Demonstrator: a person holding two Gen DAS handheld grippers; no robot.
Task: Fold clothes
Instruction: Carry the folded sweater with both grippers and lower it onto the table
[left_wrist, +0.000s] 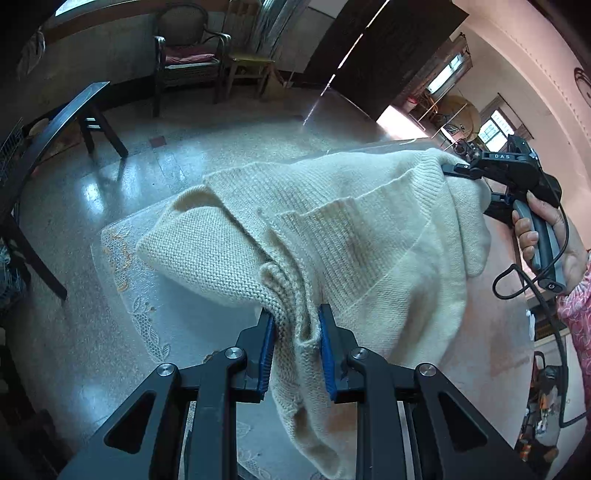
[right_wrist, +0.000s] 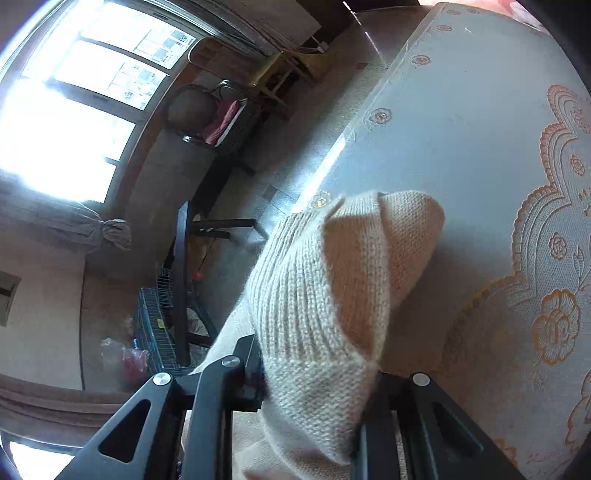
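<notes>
The cream-coloured knitted woollen sweater (left_wrist: 332, 236) is held up above the table (left_wrist: 140, 295), which is covered in a clear plastic sheet over an orange floral lace cloth, and it is slung between both tools. A bunched fold of knit is pinched between the blue pads of the left claw (left_wrist: 295, 332). In the left wrist view, at about two o'clock, the right claw (left_wrist: 458, 170) is seen clamped on the ribbed edge, its handle gripped by the person's hand (left_wrist: 546, 236). In the right wrist view the right claw's fingertips are buried under the knit, so the grip there is judged from the cloth draped over it.

Slippage is the main risk: the left grip looks to be on a thick, loose bundle, not a flat edge, and the soft knit could creep out if the claws are drawn apart. The span sags at six o'clock, so a crooked crease could be laid if it is lowered unevenly. The plastic sheet looks slick; the sweater could slide toward the table edge at eleven o'clock and drop to the polished stone floor (left_wrist: 155, 177).

Around the table, a dark wooden armchair with a red cushion (left_wrist: 188, 55) is seen at eleven o'clock and a dark wooden bench (left_wrist: 79, 110) at ten, both well apart from the table. Nothing on the table is seen to stand in the way.
</notes>
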